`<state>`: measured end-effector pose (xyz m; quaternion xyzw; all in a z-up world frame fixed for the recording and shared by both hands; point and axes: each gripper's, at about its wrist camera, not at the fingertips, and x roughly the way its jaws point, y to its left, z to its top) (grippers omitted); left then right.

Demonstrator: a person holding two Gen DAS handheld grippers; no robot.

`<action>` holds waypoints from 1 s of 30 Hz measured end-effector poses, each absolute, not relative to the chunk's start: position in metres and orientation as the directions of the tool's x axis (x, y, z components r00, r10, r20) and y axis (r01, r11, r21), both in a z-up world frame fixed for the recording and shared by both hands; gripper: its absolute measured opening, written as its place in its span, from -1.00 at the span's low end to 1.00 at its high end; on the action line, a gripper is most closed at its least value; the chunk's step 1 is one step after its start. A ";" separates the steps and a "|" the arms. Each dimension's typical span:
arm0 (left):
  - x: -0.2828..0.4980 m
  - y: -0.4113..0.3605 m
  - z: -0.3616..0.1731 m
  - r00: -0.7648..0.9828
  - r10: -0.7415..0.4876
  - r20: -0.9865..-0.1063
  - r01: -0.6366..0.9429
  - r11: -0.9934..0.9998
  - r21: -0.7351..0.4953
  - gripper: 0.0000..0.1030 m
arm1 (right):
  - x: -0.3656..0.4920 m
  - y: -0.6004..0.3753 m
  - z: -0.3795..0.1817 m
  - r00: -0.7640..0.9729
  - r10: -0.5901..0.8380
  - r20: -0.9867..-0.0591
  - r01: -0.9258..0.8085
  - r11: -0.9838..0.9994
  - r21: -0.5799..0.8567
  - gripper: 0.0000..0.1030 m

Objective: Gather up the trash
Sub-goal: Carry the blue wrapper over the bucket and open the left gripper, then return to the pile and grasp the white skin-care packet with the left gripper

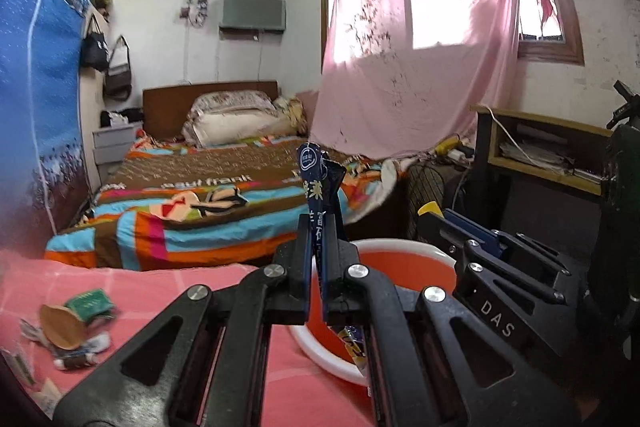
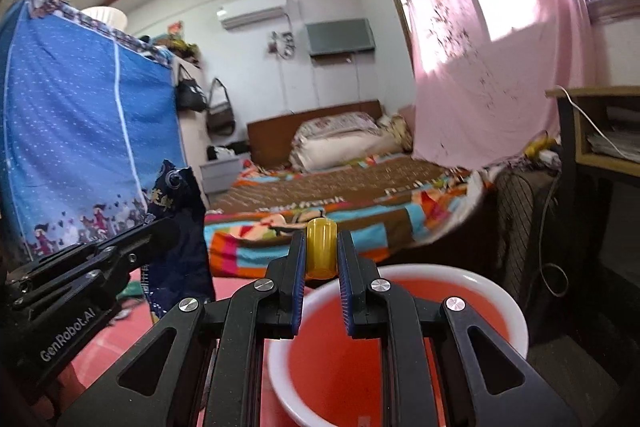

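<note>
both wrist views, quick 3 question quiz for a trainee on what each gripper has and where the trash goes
1. What does the left gripper hold?
2. True or false: the right gripper is shut on a yellow cylinder.
3. Which lies below both grippers? A. a blue bucket B. a red basin with a white rim C. a black bag

Key
1. A dark blue wrapper
2. True
3. B
</note>
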<state>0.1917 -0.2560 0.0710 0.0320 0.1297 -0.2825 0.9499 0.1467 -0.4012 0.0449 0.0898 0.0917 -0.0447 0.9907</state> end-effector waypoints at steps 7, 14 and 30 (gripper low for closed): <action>0.212 -0.278 0.057 0.764 -0.534 -0.362 0.553 0.831 -0.059 -0.88 | 0.151 -0.418 0.034 0.957 -0.101 -0.272 0.155 0.971 0.182 -0.74; 0.237 -0.289 0.038 0.707 -0.538 -0.459 0.526 0.834 -0.167 -0.87 | 0.158 -0.432 0.023 0.932 -0.107 -0.347 0.191 0.958 0.216 -0.73; 0.242 -0.287 0.033 0.692 -0.511 -0.510 0.496 0.850 -0.178 -0.22 | 0.163 -0.444 0.018 0.912 -0.108 -0.397 0.219 0.944 0.246 -0.67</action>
